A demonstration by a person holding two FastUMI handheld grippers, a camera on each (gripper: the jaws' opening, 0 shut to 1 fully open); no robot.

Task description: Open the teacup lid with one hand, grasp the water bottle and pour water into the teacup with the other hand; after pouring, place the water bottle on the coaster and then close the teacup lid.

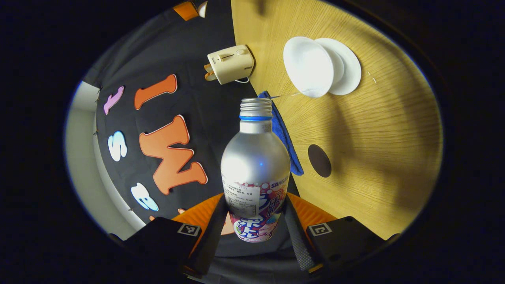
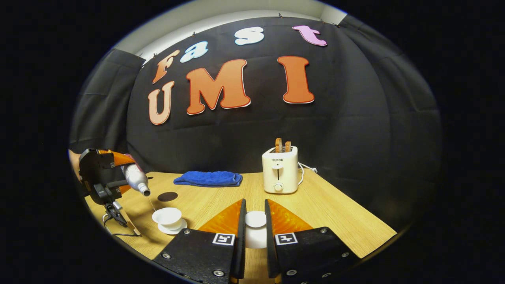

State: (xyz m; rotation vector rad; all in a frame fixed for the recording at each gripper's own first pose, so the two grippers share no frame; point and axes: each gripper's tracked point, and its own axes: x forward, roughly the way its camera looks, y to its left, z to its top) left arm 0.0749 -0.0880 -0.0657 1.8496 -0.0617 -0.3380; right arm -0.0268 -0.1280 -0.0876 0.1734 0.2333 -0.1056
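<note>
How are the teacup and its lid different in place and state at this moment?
The teacup stands open on its saucer on the table; the lid is off it, held between the fingers of the right gripper. The teacup sits below the mouth of the tilted water bottle in the left gripper, with a thin stream running towards it; the lid is well apart from that. Both are white.

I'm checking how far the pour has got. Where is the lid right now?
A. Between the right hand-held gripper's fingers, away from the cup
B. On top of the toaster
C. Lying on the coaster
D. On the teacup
A: the lid sits between the right hand-held gripper fingers, while the teacup stands open under the tilted bottle held by the left hand-held gripper.
</note>
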